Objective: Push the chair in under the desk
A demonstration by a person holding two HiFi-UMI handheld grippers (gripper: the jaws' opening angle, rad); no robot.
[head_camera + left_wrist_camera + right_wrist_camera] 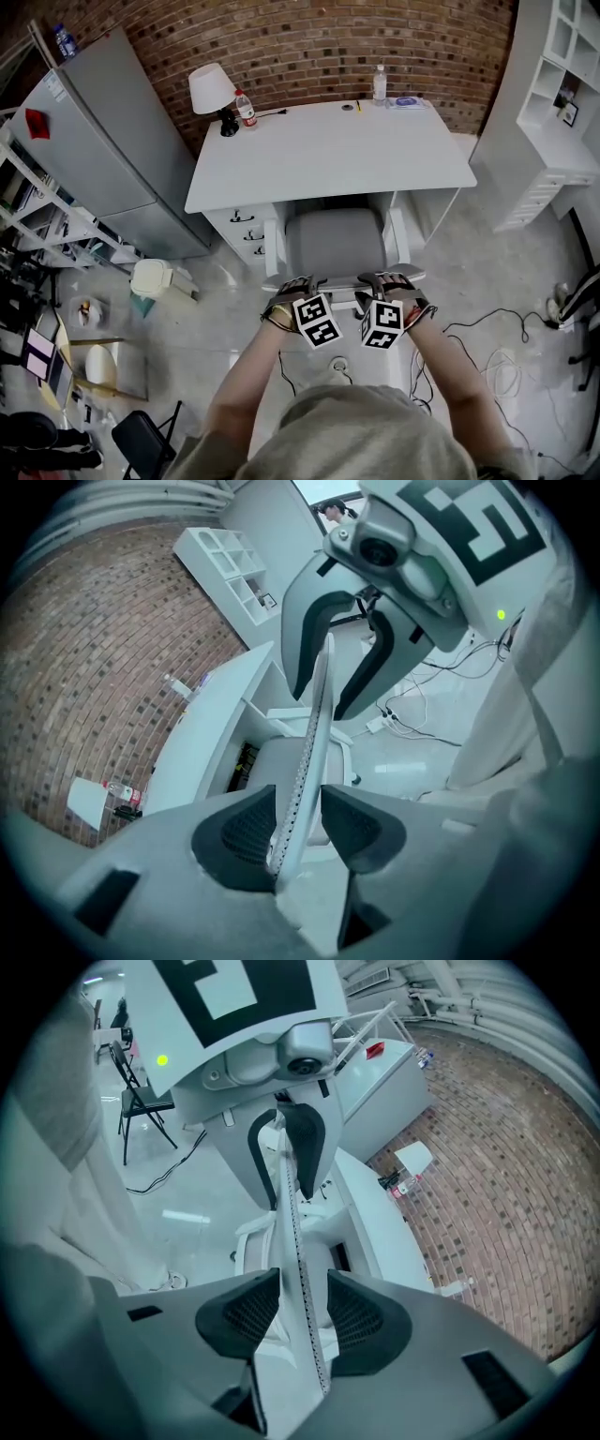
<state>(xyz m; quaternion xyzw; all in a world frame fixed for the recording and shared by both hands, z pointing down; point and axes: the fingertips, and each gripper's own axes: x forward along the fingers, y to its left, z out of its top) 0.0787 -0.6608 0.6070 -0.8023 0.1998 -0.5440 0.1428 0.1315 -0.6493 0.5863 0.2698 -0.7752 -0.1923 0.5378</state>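
Apparently you're nearly done: grey padded office chair (335, 242) tucked under white bench (328, 150), left tool (302, 822) and right tool (302, 1312) spread astride its backrest (311, 724).

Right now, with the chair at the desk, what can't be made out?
- Chair base: head view, hidden under its seat and backrest.
- Space under the desk: head view, covered by its top.
- Print on the bottle beside the lamp: head view, too small.

The head view looks steeply down from above the person, with the desk (328, 150) at 12 o'clock. Each gripper view rides close behind its own jaws, looking along them past the chair (307, 752) toward the desk. All three share chair, desk and brick wall (375, 37)
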